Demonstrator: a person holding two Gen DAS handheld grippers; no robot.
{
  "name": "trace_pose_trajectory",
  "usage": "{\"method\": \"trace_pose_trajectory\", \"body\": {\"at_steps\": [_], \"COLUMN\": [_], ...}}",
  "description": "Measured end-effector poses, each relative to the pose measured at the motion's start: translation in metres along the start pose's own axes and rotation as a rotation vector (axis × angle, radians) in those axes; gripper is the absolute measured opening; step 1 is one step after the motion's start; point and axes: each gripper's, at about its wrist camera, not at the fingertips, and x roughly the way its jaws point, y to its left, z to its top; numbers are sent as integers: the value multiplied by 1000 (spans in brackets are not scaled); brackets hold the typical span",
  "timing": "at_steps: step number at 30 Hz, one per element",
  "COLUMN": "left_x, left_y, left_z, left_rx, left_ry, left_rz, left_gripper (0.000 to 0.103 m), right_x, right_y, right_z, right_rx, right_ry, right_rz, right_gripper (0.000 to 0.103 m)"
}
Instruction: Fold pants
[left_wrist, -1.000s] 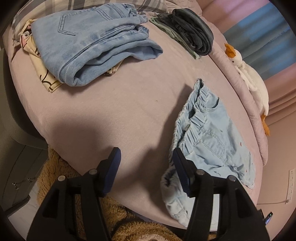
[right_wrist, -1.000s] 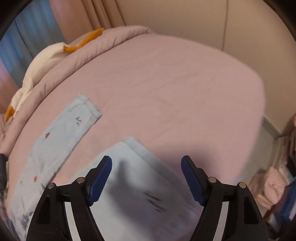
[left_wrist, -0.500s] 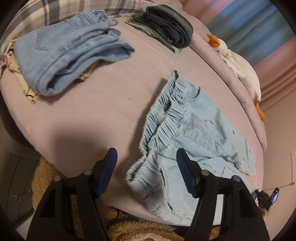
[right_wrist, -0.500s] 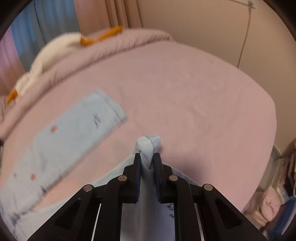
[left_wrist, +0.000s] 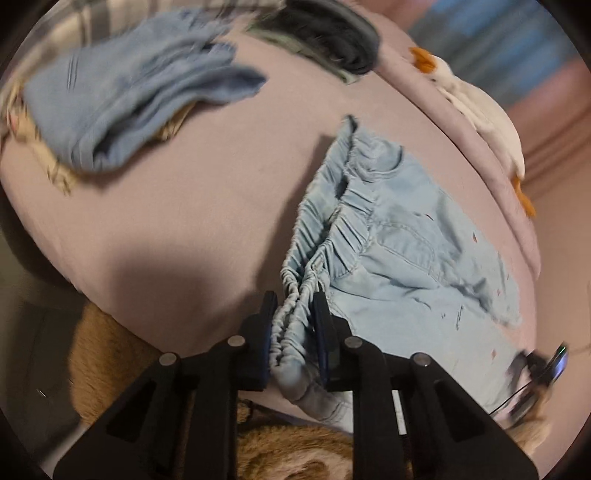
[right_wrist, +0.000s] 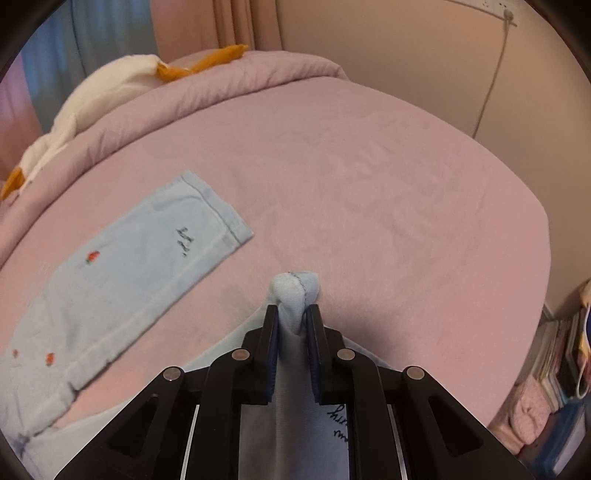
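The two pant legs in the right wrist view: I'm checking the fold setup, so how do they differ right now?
The far pant leg lies flat on the bed sheet with its hem spread out; the near pant leg has its hem bunched and pinched in the right gripper. The far one is free of any gripper. Both are pale blue denim of the same pants.

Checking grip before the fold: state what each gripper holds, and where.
Left gripper pinches the light blue pants at the elastic waistband; right gripper pinches them at a leg hem.

Mauve bed (right_wrist: 369, 177) (rumpled), beige wall (right_wrist: 388, 37), curtains (right_wrist: 236, 22).
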Motion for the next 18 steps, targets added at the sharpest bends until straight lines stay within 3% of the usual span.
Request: {"method": "trace_pose_trajectory", "body": {"at_steps": [2, 4, 6, 7, 8, 10, 18], "left_x": [11, 33, 35, 33, 32, 32, 32], "left_y": [3, 16, 22, 22, 21, 20, 19], "left_z": [0, 2, 1, 2, 3, 5, 5], "left_rx": [1, -59, -82, -74, -70, -68, -78], "left_ry": [24, 77, 65, 68, 72, 76, 91], "left_rz": [10, 14, -19, -21, -17, -15, -16], "left_gripper": [20, 21, 23, 24, 25, 26, 29], "right_x": [7, 21, 19, 15, 9, -5, -36], "right_y": [-4, -5, -10, -12, -15, -22, -71], "right_z": [-2, -5, -11, -12, -14, -15, -37], "right_rx": [16, 35, 41, 38, 36, 51, 195], "right_ry": [26, 65, 49, 48, 53, 35, 46], "right_rz": [11, 12, 33, 32, 25, 0, 38], "right_gripper": [13, 14, 17, 29, 50, 65, 65]}}
